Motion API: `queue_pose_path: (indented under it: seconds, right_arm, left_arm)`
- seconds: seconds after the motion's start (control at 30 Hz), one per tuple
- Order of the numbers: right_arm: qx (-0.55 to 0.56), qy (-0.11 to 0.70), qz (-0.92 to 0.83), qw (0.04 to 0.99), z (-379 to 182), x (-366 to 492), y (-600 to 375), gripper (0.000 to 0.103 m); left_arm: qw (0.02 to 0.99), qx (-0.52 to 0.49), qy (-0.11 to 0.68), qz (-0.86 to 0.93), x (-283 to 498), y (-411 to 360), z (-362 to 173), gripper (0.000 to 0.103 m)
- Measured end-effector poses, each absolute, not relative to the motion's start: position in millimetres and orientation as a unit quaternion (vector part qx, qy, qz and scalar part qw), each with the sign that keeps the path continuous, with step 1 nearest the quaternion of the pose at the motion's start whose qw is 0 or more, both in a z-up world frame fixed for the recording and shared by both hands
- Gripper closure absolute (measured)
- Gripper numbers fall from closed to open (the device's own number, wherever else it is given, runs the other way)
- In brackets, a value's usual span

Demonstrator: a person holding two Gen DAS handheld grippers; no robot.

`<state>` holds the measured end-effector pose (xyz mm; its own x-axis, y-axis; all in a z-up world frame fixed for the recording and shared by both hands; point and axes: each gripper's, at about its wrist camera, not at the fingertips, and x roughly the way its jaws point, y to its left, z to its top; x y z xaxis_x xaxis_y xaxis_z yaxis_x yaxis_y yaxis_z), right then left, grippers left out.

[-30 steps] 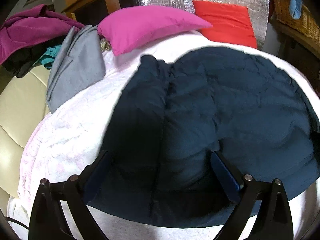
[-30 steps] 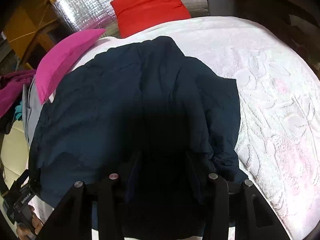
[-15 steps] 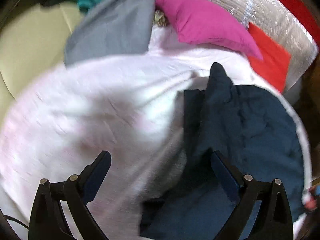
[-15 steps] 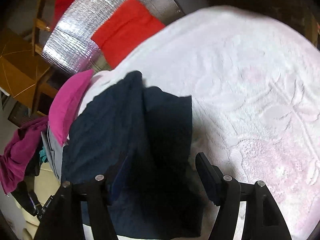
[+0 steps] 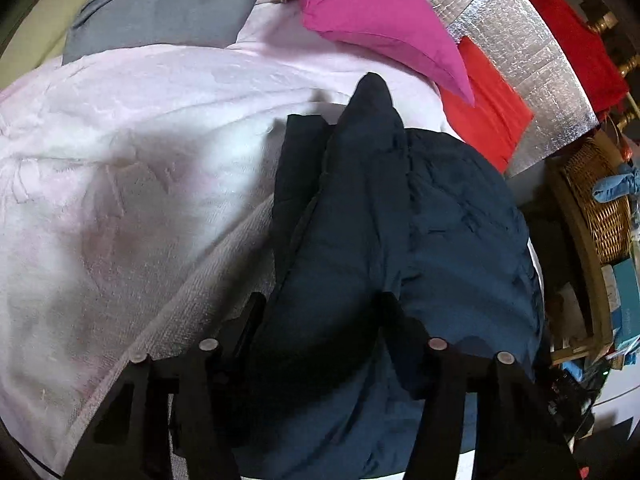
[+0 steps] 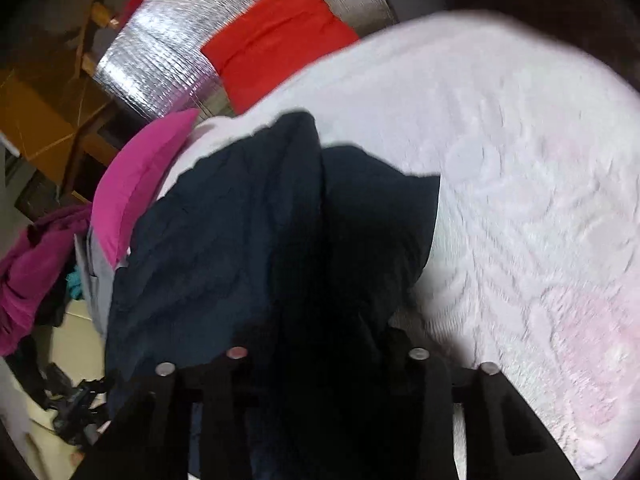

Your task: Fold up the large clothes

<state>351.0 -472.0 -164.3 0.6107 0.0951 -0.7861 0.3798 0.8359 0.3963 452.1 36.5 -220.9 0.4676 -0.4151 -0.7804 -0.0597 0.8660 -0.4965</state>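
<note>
Left wrist view: my left gripper (image 5: 320, 312) is closing its jaws, a thick fold of the navy jacket (image 5: 440, 220) bunched between them.
Jacket's place: on the pale pink bedspread (image 5: 120, 160), below the magenta pillow (image 5: 372, 20); a grey garment (image 5: 168, 4) lies left of that pillow.
Right wrist view: my right gripper (image 6: 324, 336) is closing too, dark jacket (image 6: 240, 220) cloth between the jaws; whether they pinch it I cannot tell.
Beyond the jacket: a red cushion (image 6: 276, 40) against silver foil (image 6: 160, 68).

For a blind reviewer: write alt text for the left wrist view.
The left gripper is closing its jaws around a bunched navy jacket lying on a pale pink bedspread. A magenta pillow and red cushion lie beyond.
</note>
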Motion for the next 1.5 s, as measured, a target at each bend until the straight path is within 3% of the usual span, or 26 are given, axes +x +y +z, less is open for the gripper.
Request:
queue_pose_path:
  seconds: [0.1, 0.17, 0.3, 0.37, 0.5, 0.7, 1.03, 1.2, 1.33, 1.4, 1.43, 1.5]
  right_arm:
    - [0.268, 0.396, -0.096, 0.873, -151, 347, -472, 0.068]
    - [0.267, 0.408, -0.105, 0.867, -162, 351, -476, 0.068]
    - [0.29, 0.439, -0.114, 0.843, -179, 347, -484, 0.054]
    - [0.306, 0.434, -0.122, 0.838, -167, 336, -487, 0.052]
    - [0.329, 0.385, -0.133, 0.852, -135, 304, -495, 0.033]
    - [0.409, 0.348, -0.067, 0.841, -113, 260, -501, 0.032]
    - [0.494, 0.432, -0.02, 0.754, -172, 264, -453, 0.032]
    - [0.516, 0.424, -0.068, 0.741, -193, 289, -459, 0.031]
    - [0.542, 0.408, -0.073, 0.731, -206, 301, -462, 0.032]
    - [0.513, 0.399, -0.076, 0.756, -196, 306, -457, 0.054]
    - [0.488, 0.394, -0.077, 0.775, -187, 308, -452, 0.057]
    - [0.457, 0.372, -0.072, 0.805, -168, 307, -444, 0.066]
  left_arm:
    - [0.827, -0.235, 0.5, -0.109, 448, 35, -220, 0.05]
    - [0.826, -0.235, 0.501, -0.108, 448, 33, -221, 0.046]
    - [0.83, -0.221, 0.505, -0.082, 449, 32, -221, 0.03]
    - [0.83, -0.223, 0.506, -0.073, 443, 40, -217, 0.028]
    - [0.851, -0.232, 0.468, -0.05, 415, 52, -191, 0.028]
    - [0.868, -0.244, 0.431, -0.04, 371, 58, -169, 0.023]
    - [0.764, -0.38, 0.517, -0.069, 352, 54, -222, 0.021]
    - [0.733, -0.434, 0.52, -0.064, 374, 56, -242, 0.021]
    - [0.752, -0.449, 0.478, -0.073, 386, 61, -237, 0.023]
    - [0.766, -0.436, 0.465, -0.082, 389, 57, -229, 0.034]
    - [0.778, -0.425, 0.454, -0.086, 390, 54, -223, 0.046]
    - [0.794, -0.418, 0.429, -0.1, 390, 51, -212, 0.049]
